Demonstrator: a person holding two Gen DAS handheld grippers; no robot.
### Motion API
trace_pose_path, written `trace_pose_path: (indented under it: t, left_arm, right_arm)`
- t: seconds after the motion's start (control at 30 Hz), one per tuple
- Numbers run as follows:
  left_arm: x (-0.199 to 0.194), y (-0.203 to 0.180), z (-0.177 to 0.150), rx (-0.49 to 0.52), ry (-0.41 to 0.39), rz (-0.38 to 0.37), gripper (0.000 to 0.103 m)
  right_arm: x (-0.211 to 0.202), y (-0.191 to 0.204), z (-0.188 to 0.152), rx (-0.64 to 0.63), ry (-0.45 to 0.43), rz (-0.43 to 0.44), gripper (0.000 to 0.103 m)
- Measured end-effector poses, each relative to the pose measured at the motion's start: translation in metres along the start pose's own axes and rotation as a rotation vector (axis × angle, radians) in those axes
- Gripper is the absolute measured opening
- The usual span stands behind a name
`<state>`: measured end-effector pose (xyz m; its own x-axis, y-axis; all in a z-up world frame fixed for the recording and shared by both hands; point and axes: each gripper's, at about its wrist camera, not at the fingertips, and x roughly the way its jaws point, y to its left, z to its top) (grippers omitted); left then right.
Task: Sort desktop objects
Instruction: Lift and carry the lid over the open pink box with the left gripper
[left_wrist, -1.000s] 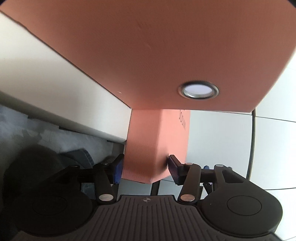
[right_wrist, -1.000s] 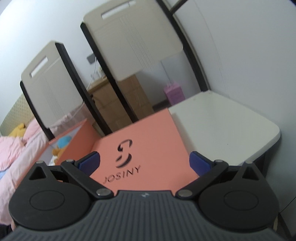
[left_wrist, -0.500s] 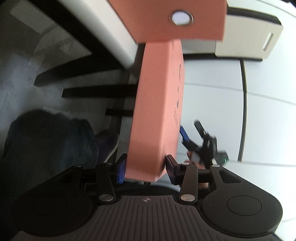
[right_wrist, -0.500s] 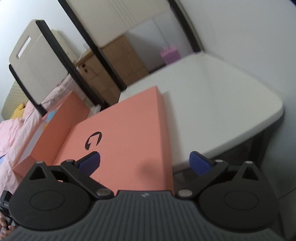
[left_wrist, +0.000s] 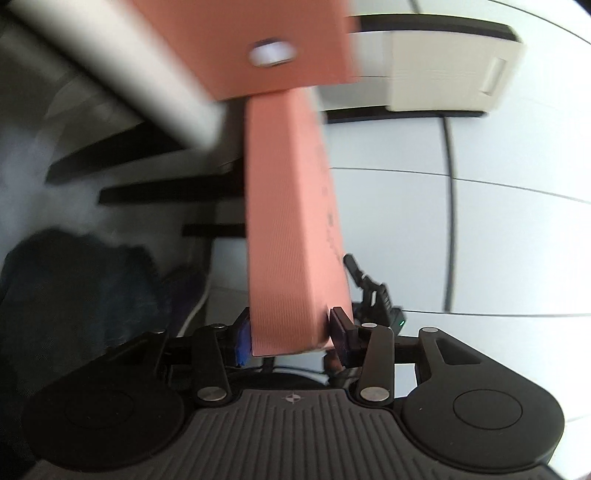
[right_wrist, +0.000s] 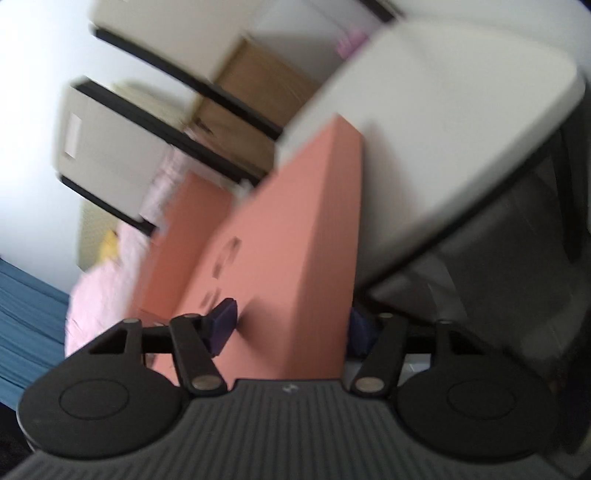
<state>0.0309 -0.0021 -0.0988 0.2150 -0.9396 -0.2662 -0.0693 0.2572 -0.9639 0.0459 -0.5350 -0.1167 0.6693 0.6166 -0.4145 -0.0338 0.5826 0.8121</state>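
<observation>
From the left wrist view I see my left gripper (left_wrist: 290, 338) clamped on the near end of a salmon-pink box (left_wrist: 291, 229), blue pads pressed against both of its narrow sides. The box's long axis runs from the jaws at lower centre straight up the frame, away from the camera, leaning slightly left at the top. Its ribbed side faces me, and the printed face shows as a thin sliver along its right edge. At the top of the frame a second pink panel with a metal eyelet (left_wrist: 271, 53) spreads across the box's far end; I cannot tell whether the two are joined. Just right of the box's near end the black tip of the other gripper (left_wrist: 369, 288) shows. In the right wrist view, my right gripper (right_wrist: 291, 325) has the same pink box (right_wrist: 295, 258) between its jaws, which are closing; blur hides whether the pads already press it, though the left pad (right_wrist: 223, 319) lies against the printed face and the right pad (right_wrist: 360, 326) sits at the box's right edge. Here the box runs from the jaws up and slightly right, alongside the white table (right_wrist: 461, 140) at upper right.
</observation>
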Motion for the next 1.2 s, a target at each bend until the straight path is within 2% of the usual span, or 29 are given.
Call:
trace_pose_path:
  t: [0.1, 0.27, 0.43, 0.57, 0.73, 0.93, 1.03, 1.13, 1.2]
  left_arm:
    - [-0.008, -0.032, 0.011, 0.075, -0.017, -0.017, 0.050]
    - [-0.017, -0.071, 0.018, 0.202, -0.012, -0.036, 0.050]
    - [-0.033, -0.092, 0.026, 0.265, -0.032, -0.070, 0.050]
    - [-0.060, -0.102, 0.034, 0.304, -0.088, -0.077, 0.051]
    - [-0.115, -0.112, 0.046, 0.336, -0.199, -0.041, 0.052]
    - [-0.177, -0.111, 0.074, 0.379, -0.353, 0.018, 0.053]
    - [-0.204, -0.101, 0.089, 0.378, -0.424, 0.022, 0.053]
    - [-0.223, -0.082, 0.107, 0.341, -0.457, 0.028, 0.053]
    - [-0.230, -0.069, 0.118, 0.309, -0.458, 0.059, 0.054]
  right_arm:
    - [-0.022, 0.017, -0.001, -0.025, -0.107, 0.058, 0.060]
    - [-0.042, 0.038, -0.004, -0.018, -0.186, 0.080, 0.060]
    - [-0.053, 0.073, 0.005, -0.062, -0.235, 0.086, 0.061]
    - [-0.044, 0.104, 0.021, -0.108, -0.237, 0.106, 0.061]
    - [0.008, 0.137, 0.038, -0.145, -0.198, 0.166, 0.061]
    - [0.109, 0.170, 0.051, -0.138, -0.131, 0.250, 0.061]
    - [0.159, 0.182, 0.057, -0.141, -0.096, 0.283, 0.061]
    - [0.200, 0.191, 0.057, -0.156, -0.073, 0.291, 0.061]
    - [0.224, 0.195, 0.053, -0.172, -0.064, 0.283, 0.061]
